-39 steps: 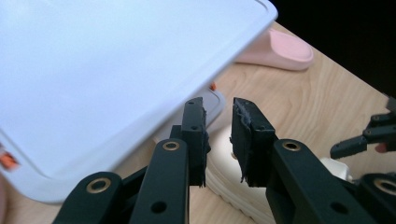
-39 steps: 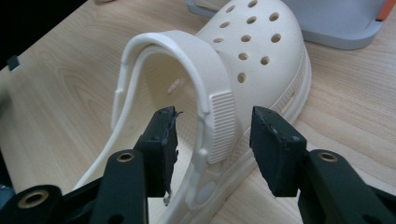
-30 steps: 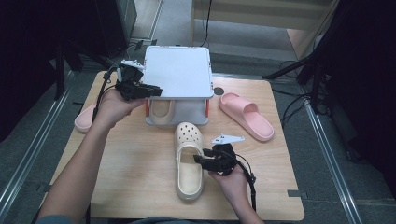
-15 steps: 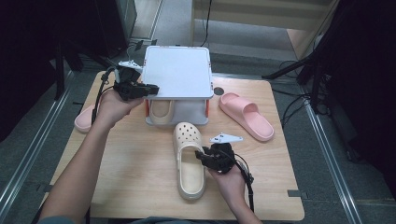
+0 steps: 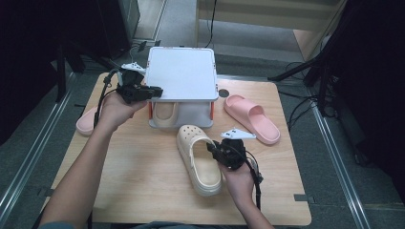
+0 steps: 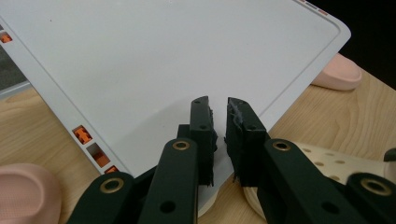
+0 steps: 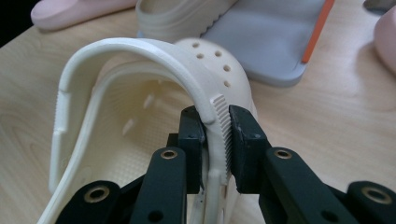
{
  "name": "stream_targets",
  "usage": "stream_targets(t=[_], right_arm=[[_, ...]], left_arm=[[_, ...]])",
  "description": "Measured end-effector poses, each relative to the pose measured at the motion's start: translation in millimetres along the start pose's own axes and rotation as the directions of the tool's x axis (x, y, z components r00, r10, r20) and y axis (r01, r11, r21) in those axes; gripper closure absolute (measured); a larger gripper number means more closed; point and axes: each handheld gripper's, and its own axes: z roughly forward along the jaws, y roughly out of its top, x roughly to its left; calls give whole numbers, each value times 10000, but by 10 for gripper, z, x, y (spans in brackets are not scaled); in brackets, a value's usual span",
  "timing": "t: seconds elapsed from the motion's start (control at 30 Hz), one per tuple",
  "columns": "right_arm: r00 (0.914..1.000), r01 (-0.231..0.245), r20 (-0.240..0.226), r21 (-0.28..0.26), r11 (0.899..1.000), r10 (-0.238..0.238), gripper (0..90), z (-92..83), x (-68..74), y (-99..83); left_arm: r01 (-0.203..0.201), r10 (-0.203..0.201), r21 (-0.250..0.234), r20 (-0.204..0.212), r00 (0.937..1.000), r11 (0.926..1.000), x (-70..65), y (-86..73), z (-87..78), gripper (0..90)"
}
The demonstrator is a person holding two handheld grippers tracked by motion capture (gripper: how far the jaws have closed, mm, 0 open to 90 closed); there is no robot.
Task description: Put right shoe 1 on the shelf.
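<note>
A cream clog (image 5: 196, 164) lies on the wooden table, its holed toe toward the white rack (image 5: 191, 117). My right gripper (image 5: 213, 150) has just been closing and is shut on the clog's right side. Its pads press the ribbed end of the strap (image 7: 219, 116). A second cream clog (image 5: 165, 112) sits inside the rack under the white lid (image 5: 181, 71). My left gripper (image 5: 155, 90) lies over the lid's front left corner (image 6: 140, 93). Its jaws, which have just been closing, stand a sliver apart, and I see nothing between the pads (image 6: 203, 135).
One pink slide (image 5: 86, 121) lies at the table's left edge and another (image 5: 253, 119) to the right of the rack. Cables trail from both grippers. Dark stands and a metal rail flank the table.
My right gripper's jaws have closed from wide open onto the clog's side. The clog has barely shifted. My left hand has stayed at the lid's corner.
</note>
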Motion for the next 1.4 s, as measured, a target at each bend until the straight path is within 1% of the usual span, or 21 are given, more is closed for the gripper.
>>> stream_targets(t=[0.07, 0.13, 0.17, 0.2, 0.23, 0.27, 0.3, 0.33, 0.4, 0.43, 0.53, 0.57, 0.73, 0.83, 0.97, 1.03, 1.13, 1.23, 1.33, 1.37, 1.4], right_arm=[[9999, 58, 137, -166, 9998, -55, 775, 5, -29, 100], [9999, 53, 128, -206, 9998, -50, 776, 9, -41, 142], [9999, 27, 169, -357, 9994, -21, 780, 21, -70, 242], [9999, 27, 169, -357, 9994, -21, 780, 21, -70, 242], [9999, -25, 120, -538, 9985, 31, 782, 28, -91, 333], [9999, -25, 120, -538, 9985, 31, 782, 28, -91, 333], [9999, -76, 113, -684, 9976, 84, 783, 26, -89, 413], [9999, -76, 113, -684, 9976, 84, 783, 26, -89, 413], [9994, 163, 319, -990, 9950, -132, 783, 29, -62, 551], [9992, 219, 356, -1020, 9945, -184, 782, 42, -64, 579], [9983, 301, 529, -997, 9946, -249, 784, 113, -80, 638], [9973, 313, 694, -958, 9949, -247, 783, 230, -113, 674], [9931, 326, 1152, -902, 9954, -221, 782, 447, -149, 657], [9914, 31, 1303, -828, 9966, 78, 779, 618, -179, 611], [9897, -95, 1418, -834, 9965, 213, 776, 702, -182, 595], [9866, -334, 1566, -824, 9960, 461, 771, 794, -213, 580], [9855, -513, 1569, -894, 9947, 650, 765, 839, -228, 573], [9824, -527, 1732, -1010, 9935, 697, 748, 891, -218, 587], [9835, -731, 1573, -1029, 9920, 888, 728, 904, -236, 591], [9849, -982, 1332, -968, 9905, 1106, 701, 903, -270, 587], [9849, -982, 1332, -968, 9905, 1106, 701, 903, -270, 587]], left_arm=[[22, -22, 11, -4, 10000, 10000, 0, 0, -2, 805], [16, -16, 4, 15, 10000, 10000, 0, -1, -2, 804], [16, -16, -21, 2, 10000, 10000, -2, -2, 0, 804], [6, -6, -20, -1, 10000, 10000, -2, -2, 0, 804], [2, -2, -26, 0, 10000, 10000, -2, -3, 0, 804], [2, -2, -26, 0, 10000, 10000, -2, -3, 0, 805], [16, -16, -8, 17, 10000, 10000, 1, -4, -3, 805], [16, -16, -8, 17, 10000, 10000, 1, -4, -3, 804], [27, -27, -30, 29, 10000, 10000, 4, -6, -3, 804], [26, -25, -34, 26, 10000, 10000, 4, -6, -2, 804], [-29, 29, -31, 11, 10000, 10000, 3, -6, -3, 803], [-46, 46, -17, 5, 10000, 10000, 0, -8, -5, 803], [4, -3, -113, 66, 10000, 9999, 8, -15, -1, 803], [-12, 13, -108, 85, 10000, 9999, 12, -16, -3, 804], [-16, 16, -75, 41, 10000, 10000, 3, -15, -5, 803], [-57, 57, -79, 10, 10000, 10000, 2, -16, -4, 802], [-74, 74, -93, 19, 10000, 9999, 4, -18, -4, 802], [-44, 45, -90, 85, 10000, 9999, 12, -19, -6, 802], [-32, 33, -79, 77, 10000, 10000, 8, -21, -8, 800], [-38, 39, -109, 53, 10000, 9999, 3, -23, -5, 798], [-38, 39, -109, 53, 10000, 9999, 3, -23, -5, 796]])
